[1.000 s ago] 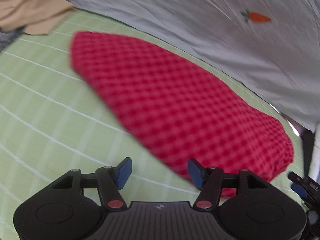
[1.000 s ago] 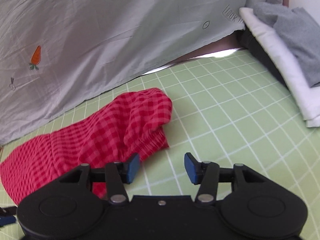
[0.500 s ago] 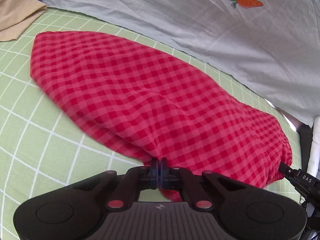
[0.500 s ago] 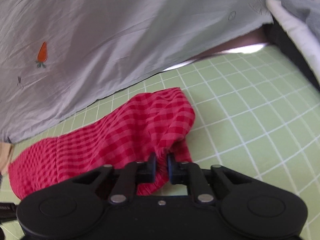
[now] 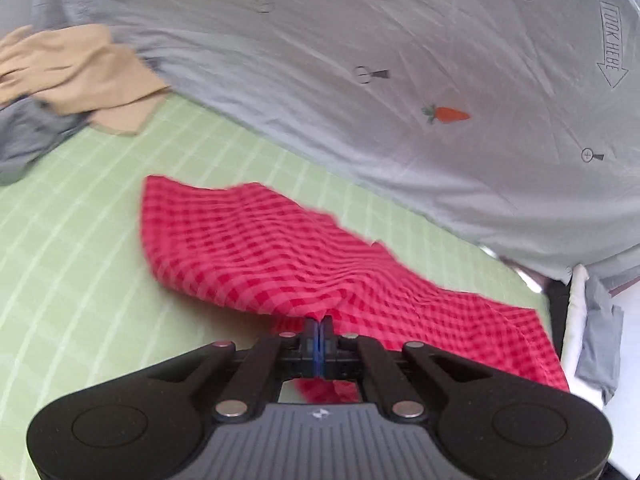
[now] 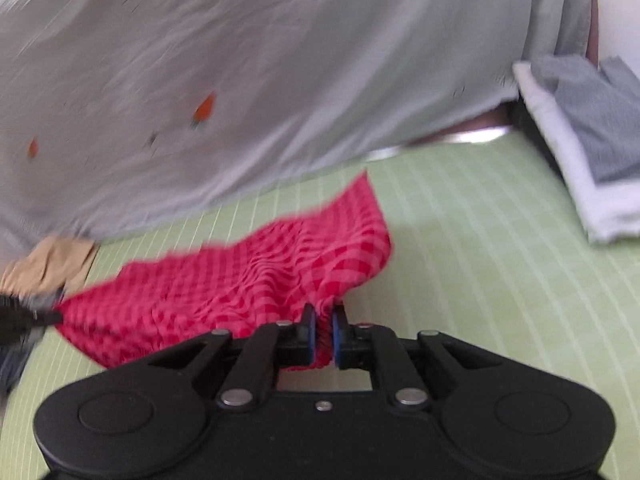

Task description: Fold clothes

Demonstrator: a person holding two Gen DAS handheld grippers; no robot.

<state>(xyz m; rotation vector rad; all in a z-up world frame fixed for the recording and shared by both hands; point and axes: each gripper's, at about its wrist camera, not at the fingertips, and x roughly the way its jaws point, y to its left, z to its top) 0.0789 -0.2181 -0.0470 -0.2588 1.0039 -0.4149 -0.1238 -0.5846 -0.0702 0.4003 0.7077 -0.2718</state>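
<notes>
A red checked garment (image 5: 280,256) hangs stretched above the green grid mat (image 5: 80,264); it also shows in the right wrist view (image 6: 248,280). My left gripper (image 5: 319,330) is shut on its near edge. My right gripper (image 6: 323,326) is shut on the near edge at the other end, with cloth bunched between the blue pads. The far edge of the garment trails toward the mat. Both views are blurred by motion.
A grey sheet with carrot prints (image 5: 400,80) hangs along the far side. A tan cloth (image 5: 76,76) and a grey cloth (image 5: 28,136) lie at the far left. A white and grey folded pile (image 6: 580,144) lies at the right of the mat (image 6: 500,280).
Both grippers were open a second ago, then shut on the garment's near edge. Now both have lifted it off the mat, and it hangs stretched between them.
</notes>
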